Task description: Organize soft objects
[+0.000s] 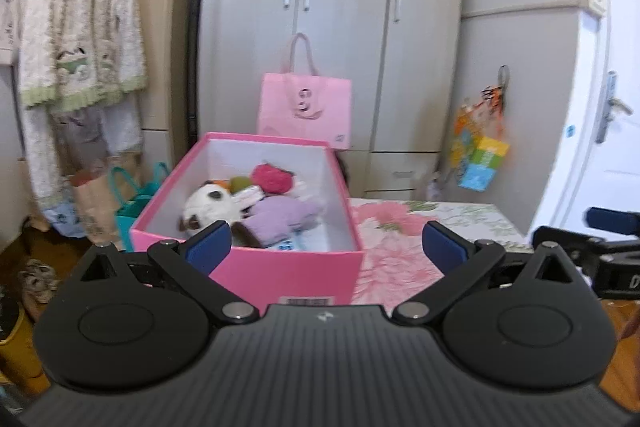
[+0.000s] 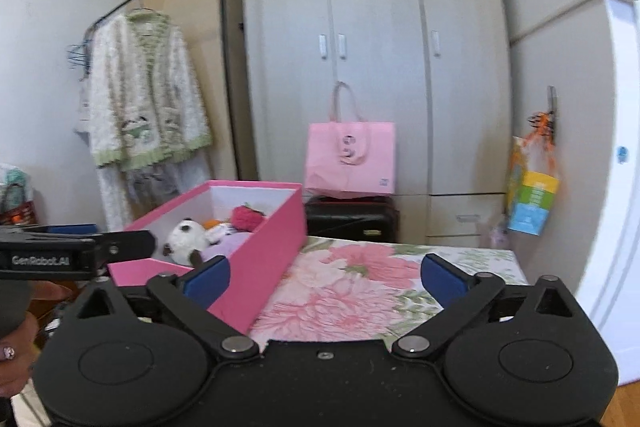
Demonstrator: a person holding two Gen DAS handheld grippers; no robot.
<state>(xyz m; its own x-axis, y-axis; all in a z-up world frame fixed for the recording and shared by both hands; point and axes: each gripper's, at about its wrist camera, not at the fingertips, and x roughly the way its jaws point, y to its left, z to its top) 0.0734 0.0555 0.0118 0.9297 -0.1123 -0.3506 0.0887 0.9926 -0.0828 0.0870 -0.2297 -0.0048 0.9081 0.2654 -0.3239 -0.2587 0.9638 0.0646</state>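
An open pink box (image 1: 280,271) stands on the flowered bedspread (image 1: 396,239). In it lie several soft toys: a white and brown plush (image 1: 208,205), a purple plush (image 1: 284,217) and a pink-red plush ball (image 1: 270,179). My left gripper (image 1: 326,247) is open and empty, just short of the box's near wall. My right gripper (image 2: 326,277) is open and empty, to the right of the box (image 2: 256,251), over the bedspread (image 2: 360,287). The same plush toys (image 2: 188,239) show inside the box in the right wrist view.
A pink tote bag (image 1: 306,111) stands behind the box against a grey wardrobe (image 1: 340,7). A black suitcase (image 2: 352,219) sits under the bag. A clothes rail with a white cardigan (image 1: 80,23) is at the left. Bags (image 1: 132,203) stand on the floor. A white door (image 1: 612,107) is at the right.
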